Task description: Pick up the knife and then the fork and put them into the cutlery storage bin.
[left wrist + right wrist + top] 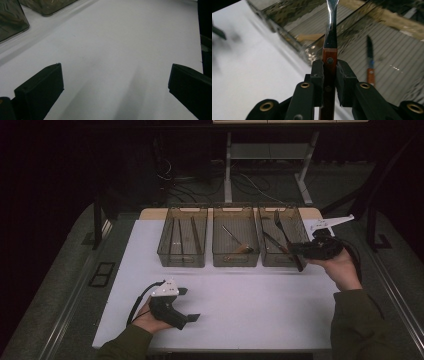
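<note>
My right gripper (296, 251) (329, 67) is shut on the red-brown wooden handle of a metal utensil (330, 37). The utensil (279, 224) stands tilted over the right bin (295, 217), head up and away from me; its head is cut off in the right gripper view. A wooden-handled knife (369, 65) lies on the floor of that bin. My left gripper (189, 304) (115, 75) rests low over the white table (250, 300) at the front left, jaws wide open with nothing between them.
Three translucent bins stand in a row at the back of the table. The left bin (197, 257) holds long thin pieces, the middle bin (216, 235) a wooden-handled utensil (239, 245). Desk legs and cables (230, 180) lie on the floor beyond.
</note>
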